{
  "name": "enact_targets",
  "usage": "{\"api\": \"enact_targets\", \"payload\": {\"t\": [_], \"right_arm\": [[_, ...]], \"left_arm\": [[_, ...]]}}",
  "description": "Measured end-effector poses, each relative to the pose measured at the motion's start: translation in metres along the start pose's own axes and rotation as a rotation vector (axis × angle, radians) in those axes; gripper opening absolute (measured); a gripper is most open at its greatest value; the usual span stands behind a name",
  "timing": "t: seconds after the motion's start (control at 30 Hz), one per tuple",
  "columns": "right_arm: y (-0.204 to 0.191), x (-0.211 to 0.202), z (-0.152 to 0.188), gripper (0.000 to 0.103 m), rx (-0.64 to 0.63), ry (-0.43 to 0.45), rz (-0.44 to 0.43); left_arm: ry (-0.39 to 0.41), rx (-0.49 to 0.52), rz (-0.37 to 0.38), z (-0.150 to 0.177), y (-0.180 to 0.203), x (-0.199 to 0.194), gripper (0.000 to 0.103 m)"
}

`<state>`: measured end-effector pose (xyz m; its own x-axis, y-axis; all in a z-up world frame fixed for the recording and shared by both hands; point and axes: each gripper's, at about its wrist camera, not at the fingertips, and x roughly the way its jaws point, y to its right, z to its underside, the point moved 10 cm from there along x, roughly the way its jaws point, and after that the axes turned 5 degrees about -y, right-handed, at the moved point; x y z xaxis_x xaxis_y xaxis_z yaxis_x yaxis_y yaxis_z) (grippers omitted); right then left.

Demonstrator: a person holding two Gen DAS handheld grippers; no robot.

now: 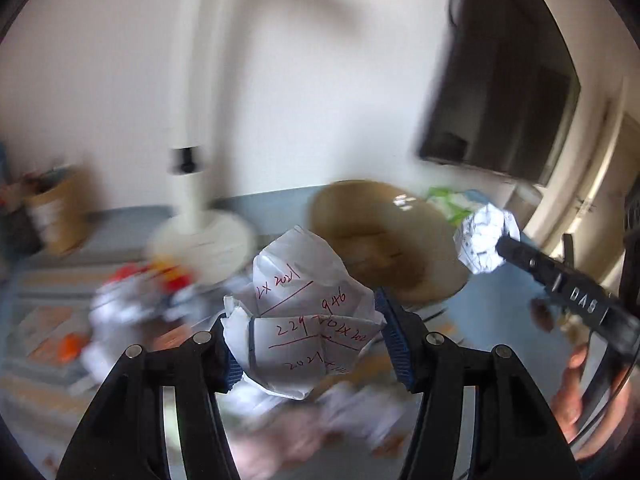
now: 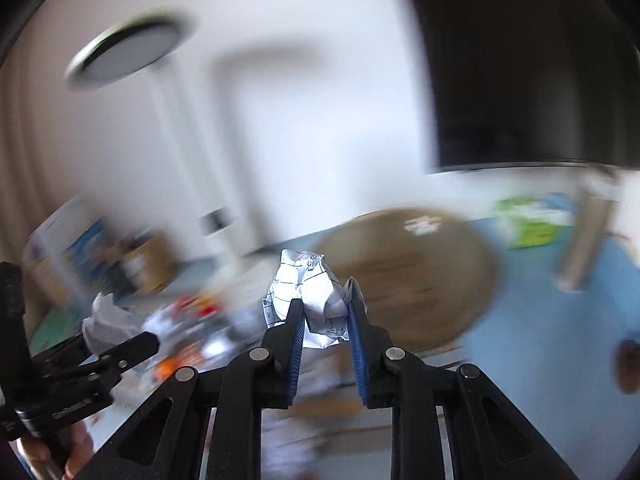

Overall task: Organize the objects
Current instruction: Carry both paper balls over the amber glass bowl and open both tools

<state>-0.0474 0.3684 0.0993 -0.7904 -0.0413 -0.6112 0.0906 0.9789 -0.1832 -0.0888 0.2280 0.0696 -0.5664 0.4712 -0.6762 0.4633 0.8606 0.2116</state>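
Observation:
My left gripper (image 1: 308,344) is shut on a crumpled paper ball with red writing (image 1: 304,312), held up off the desk between the blue pads. My right gripper (image 2: 324,320) is shut on a smaller crumpled paper ball with a printed grid (image 2: 308,296). In the left wrist view the right gripper (image 1: 498,246) shows at the right edge with its paper ball (image 1: 486,238), a hand below it. In the right wrist view the left gripper (image 2: 116,334) shows at the lower left with its paper (image 2: 106,320). Both balls hang in front of a round brown basket (image 1: 384,240) (image 2: 408,276).
The background is motion-blurred. A white desk lamp (image 1: 192,184) stands on a round base at centre left. A cardboard pen holder (image 1: 56,216) sits far left. Loose papers and red-orange items (image 1: 160,280) lie on the blue desk. A dark monitor (image 1: 500,92) hangs upper right, a green packet (image 2: 532,220) behind the basket.

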Motion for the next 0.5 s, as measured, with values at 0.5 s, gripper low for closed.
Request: {"api": "enact_targets", "payload": {"t": [0.5], "right_arm": [[0.092,0.058,-0.028,0.059,0.098,-0.054,0.114]], "left_arm": [[0.001,-0.044,0.071,-0.041,0.034,0.077,0.095]]}}
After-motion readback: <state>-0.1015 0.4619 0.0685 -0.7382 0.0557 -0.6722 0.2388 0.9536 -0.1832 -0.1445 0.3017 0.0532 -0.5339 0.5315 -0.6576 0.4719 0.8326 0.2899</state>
